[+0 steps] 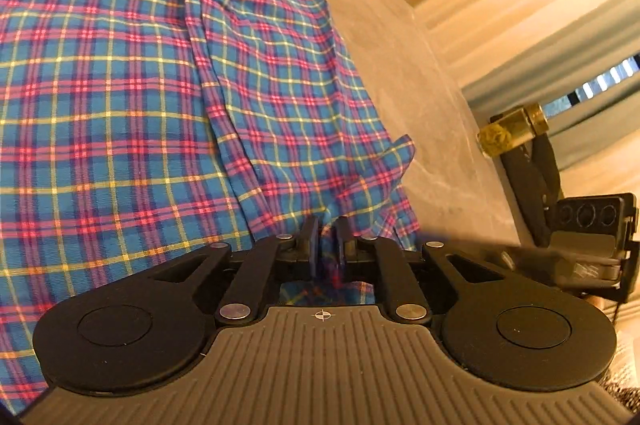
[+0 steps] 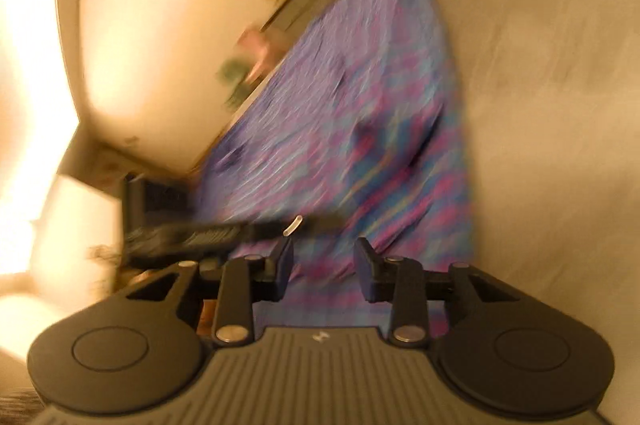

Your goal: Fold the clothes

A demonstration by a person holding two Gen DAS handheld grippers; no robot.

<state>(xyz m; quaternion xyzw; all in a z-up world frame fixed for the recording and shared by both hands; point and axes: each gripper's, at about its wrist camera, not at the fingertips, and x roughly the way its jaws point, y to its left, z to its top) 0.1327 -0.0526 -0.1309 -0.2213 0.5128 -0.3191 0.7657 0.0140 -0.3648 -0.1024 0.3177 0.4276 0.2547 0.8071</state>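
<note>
**Left wrist view: plaid shirt pinched, fold barely begun**

Left wrist view shows left gripper [image 1: 325, 231] with jaws nearly closed, pinching a bunched edge of blue, pink and yellow plaid cotton shirt [image 1: 120, 85]. Shirt spread mostly flat over pale grey marbled tabletop [image 1: 420, 85], one sleeve or front panel already lying across the body with a loose cuff-like corner near the table edge. Right gripper [image 2: 323, 265] with jaws spread wide, nothing between them, hanging over the same shirt [image 2: 340, 129].

Progress, as a judgement: early. Probably one side flap turned in; no compact folded stack visible, so remaining side fold and lengthwise folds look undone.

Hard to read: right wrist view heavily motion-blurred, plaid smeared, shirt outline and wrinkles unclear. Dark blurred bar just ahead of right fingers, likely the other gripper, cannot confirm. Collar and far hem cut off in left view. Black stand with lenses [image 1: 588, 221] and amber-capped cylinder [image 1: 512, 131] at table edge, purpose unclear.
</note>
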